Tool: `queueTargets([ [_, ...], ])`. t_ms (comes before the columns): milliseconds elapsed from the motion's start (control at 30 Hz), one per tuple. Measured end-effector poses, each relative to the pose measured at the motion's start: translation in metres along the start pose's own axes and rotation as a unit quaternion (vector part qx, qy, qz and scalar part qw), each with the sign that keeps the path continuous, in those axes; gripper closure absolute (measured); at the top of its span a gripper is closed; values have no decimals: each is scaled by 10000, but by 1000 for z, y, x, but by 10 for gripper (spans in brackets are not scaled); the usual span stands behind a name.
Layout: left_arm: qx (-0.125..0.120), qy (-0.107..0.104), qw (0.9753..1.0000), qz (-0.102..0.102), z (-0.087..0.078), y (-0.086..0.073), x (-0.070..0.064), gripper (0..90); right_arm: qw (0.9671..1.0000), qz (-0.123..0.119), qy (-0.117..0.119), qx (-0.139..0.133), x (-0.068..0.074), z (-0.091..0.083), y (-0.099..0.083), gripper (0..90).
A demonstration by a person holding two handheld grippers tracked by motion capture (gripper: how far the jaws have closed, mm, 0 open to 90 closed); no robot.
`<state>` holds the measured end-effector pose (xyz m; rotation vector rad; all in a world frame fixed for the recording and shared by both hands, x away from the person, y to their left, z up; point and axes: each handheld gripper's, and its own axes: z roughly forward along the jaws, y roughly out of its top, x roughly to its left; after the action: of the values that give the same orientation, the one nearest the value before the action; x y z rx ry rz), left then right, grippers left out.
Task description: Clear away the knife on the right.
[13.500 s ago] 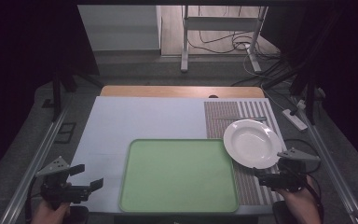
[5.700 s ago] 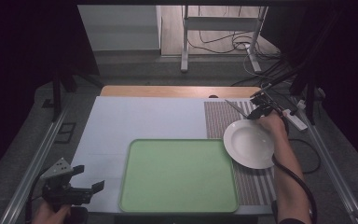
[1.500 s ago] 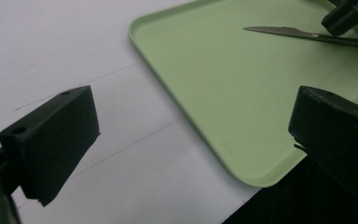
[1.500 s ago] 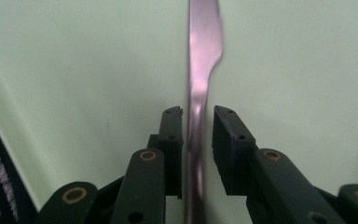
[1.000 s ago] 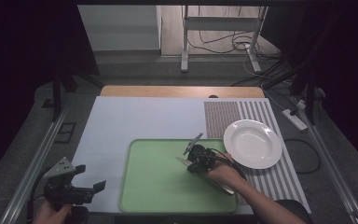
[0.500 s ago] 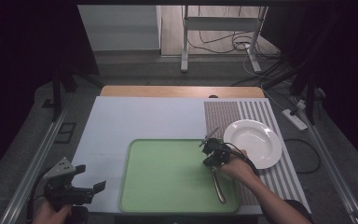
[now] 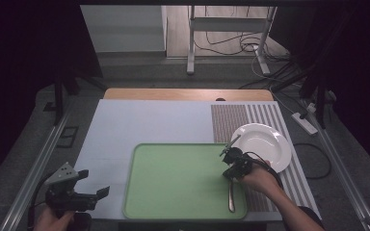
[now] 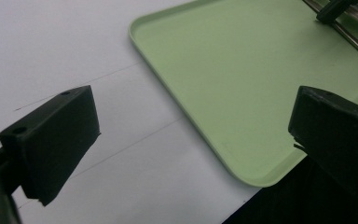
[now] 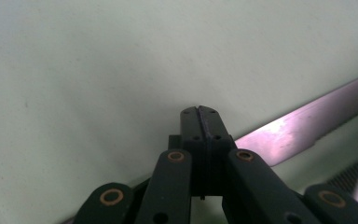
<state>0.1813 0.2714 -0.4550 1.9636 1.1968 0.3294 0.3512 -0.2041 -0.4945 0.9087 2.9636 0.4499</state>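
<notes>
A metal knife (image 7: 231,195) lies lengthwise on the right side of the green tray (image 7: 173,178). My right gripper (image 7: 230,171) is at its far end with jaws shut. In the right gripper view the closed tips (image 9: 199,112) sit just over the tray (image 9: 98,70), and the knife blade (image 9: 298,130) runs crosswise beneath them, not between them. A white plate (image 7: 265,144) rests on the striped mat just right of the tray. My left gripper (image 7: 92,183) stands open with nothing in it, over the white table by the tray's near left corner (image 8: 242,84).
The striped mat (image 7: 241,120) covers the table's right part. A white surface (image 7: 149,120) lies behind and left of the tray. Metal rails run along both table sides, and cables and a stand sit on the floor beyond.
The right gripper came from the far right to the tray; over the last second it shifted right, and the knife swung from diagonal to lengthwise. The left gripper stayed put.
</notes>
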Motion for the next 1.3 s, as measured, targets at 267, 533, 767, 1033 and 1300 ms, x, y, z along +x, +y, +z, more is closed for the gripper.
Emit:
queueTargets([
  [267, -11, -3, 10000, 1, 0, 0, 0, 16, 9999, 131, 27, 55, -8, -3, -4, 900],
  [533, -11, -1, 10000, 0, 0, 0, 0, 16, 9999, 146, -6, 81, -8, -3, -4, 900],
  [767, -23, -21, 10000, -35, 0, 0, 1, 16, 9993, 206, -18, -313, -3, -9, 1, 735],
  [1033, -28, -24, 10000, -47, -1, 0, 1, 16, 9979, 229, -42, -600, 3, -16, 5, 555],
  [1300, -40, -18, 10000, -53, -1, -1, 1, 16, 9951, 327, -84, -934, 2, -31, -1, 369],
])
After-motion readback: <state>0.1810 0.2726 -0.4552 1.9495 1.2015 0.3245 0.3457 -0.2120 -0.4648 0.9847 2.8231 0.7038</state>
